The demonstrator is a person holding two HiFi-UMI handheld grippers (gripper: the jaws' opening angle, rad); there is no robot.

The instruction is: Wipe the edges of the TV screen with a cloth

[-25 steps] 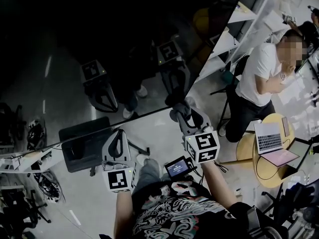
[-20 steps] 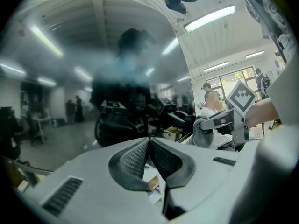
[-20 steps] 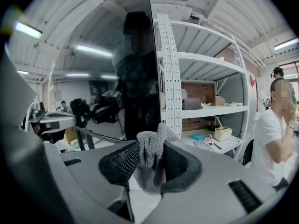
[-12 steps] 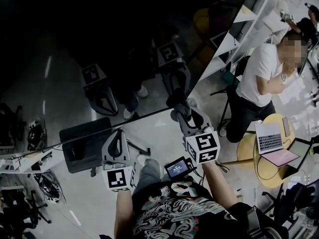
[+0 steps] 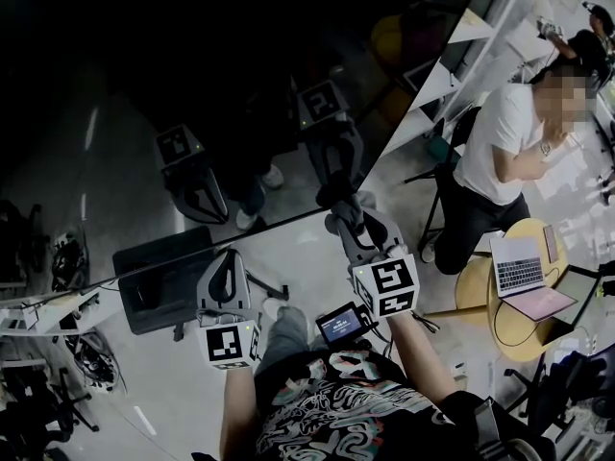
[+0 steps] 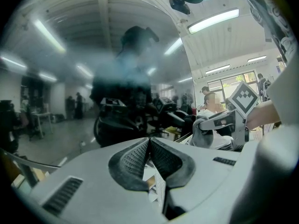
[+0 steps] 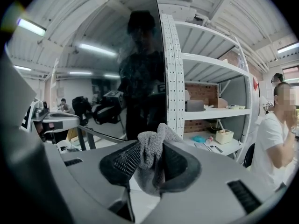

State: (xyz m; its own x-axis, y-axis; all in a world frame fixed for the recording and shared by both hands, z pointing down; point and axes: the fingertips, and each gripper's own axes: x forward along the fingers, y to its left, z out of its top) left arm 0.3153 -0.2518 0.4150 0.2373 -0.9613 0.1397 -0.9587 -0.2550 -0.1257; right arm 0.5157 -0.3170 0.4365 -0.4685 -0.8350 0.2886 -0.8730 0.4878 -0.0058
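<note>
Cloth (image 7: 156,136): grey, bunched between the fingers (image 7: 122,164) of the right gripper (image 7: 150,158), which have just been closing and grip it. It sits at the TV screen's (image 7: 117,55) right edge.
Left gripper (image 6: 149,146): fingers pressed together, empty.

The left gripper (image 5: 227,265) is held forward, near level, with its jaws pressed together and nothing between them. The right gripper (image 5: 349,217) is held further forward and tipped slightly down. Its jaws have just been closing, and a cloth (image 7: 152,157) is pinched between them.
</note>
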